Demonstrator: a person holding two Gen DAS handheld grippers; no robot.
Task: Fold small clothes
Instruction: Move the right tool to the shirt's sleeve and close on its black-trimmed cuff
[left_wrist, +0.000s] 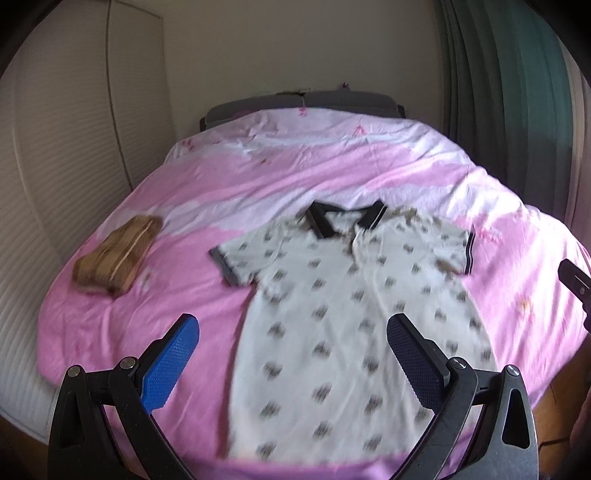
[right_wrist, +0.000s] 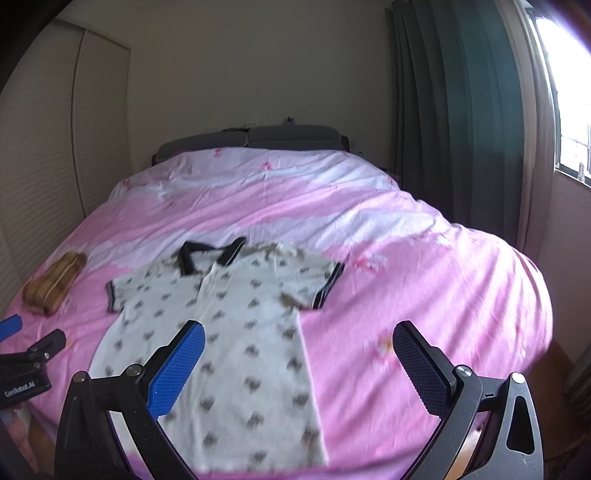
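Observation:
A small white polo shirt (left_wrist: 343, 295) with grey motifs and a black collar lies flat, face up, on the pink bed cover, collar toward the headboard; it also shows in the right wrist view (right_wrist: 229, 325). My left gripper (left_wrist: 291, 332) is open and empty, held above the shirt's lower left part. My right gripper (right_wrist: 299, 339) is open and empty above the shirt's lower right edge. The left gripper also shows at the left edge of the right wrist view (right_wrist: 22, 343).
A folded brown garment (left_wrist: 116, 254) lies on the bed (left_wrist: 369, 170) to the shirt's left, also seen in the right wrist view (right_wrist: 53, 284). Grey pillows (right_wrist: 258, 138) at the headboard. White closet doors (left_wrist: 66, 184) on the left, green curtain (right_wrist: 454, 122) and window on the right.

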